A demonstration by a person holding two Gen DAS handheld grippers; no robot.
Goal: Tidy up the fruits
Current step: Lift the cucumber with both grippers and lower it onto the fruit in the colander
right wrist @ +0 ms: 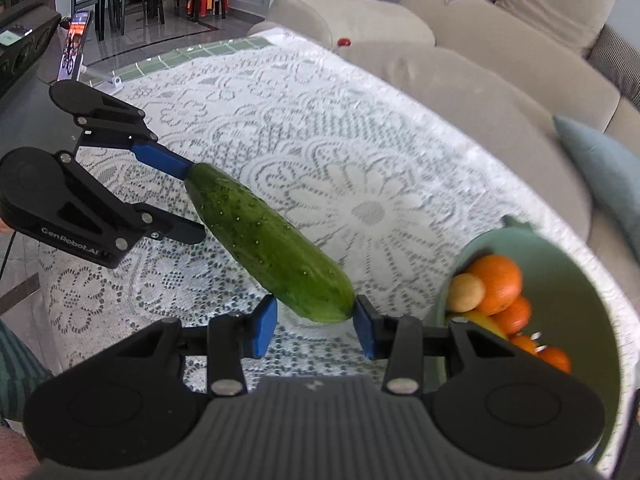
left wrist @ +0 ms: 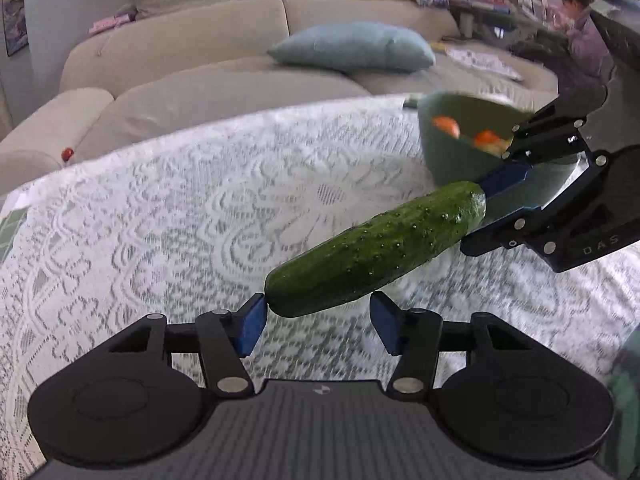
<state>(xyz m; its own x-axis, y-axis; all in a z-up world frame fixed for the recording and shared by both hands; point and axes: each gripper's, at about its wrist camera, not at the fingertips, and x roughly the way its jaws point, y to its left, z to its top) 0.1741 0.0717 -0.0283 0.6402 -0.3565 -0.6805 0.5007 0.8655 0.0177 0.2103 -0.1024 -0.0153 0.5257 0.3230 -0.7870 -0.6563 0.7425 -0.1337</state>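
Left wrist view: a dark green cucumber [left wrist: 376, 248] is seen held in the air above a white lace tablecloth [left wrist: 200, 200], slanting from low in the middle up towards the right. Its near end lies between the blue pads of the left gripper [left wrist: 318, 326]. The left-hand pad is touched by the skin, while a gap is left at the other pad, so this gripper is judged not yet clamped. The far end is pinched between the fingers of the right gripper [left wrist: 486, 210], by which the cucumber's weight appears to be carried.

Right wrist view: the same cucumber is shown from the other end, close against one pad of the right gripper, with the left gripper bracketing its far tip. Just to the right stands a pale green bowl [right wrist: 568, 300] at the table's edge. Several oranges [right wrist: 496, 280], a round tan item [right wrist: 466, 292] and something yellow [right wrist: 484, 322] are already gathered inside it. A beige sofa [right wrist: 480, 80] is seen behind the table, with a small red round thing [right wrist: 344, 42] lying on it; what it is cannot be told.

Much of the sorting is judged done, since the rest of the tablecloth in view is bare of produce. The cucumber is yet to be set down, and whether it is meant for the bowl cannot be told.
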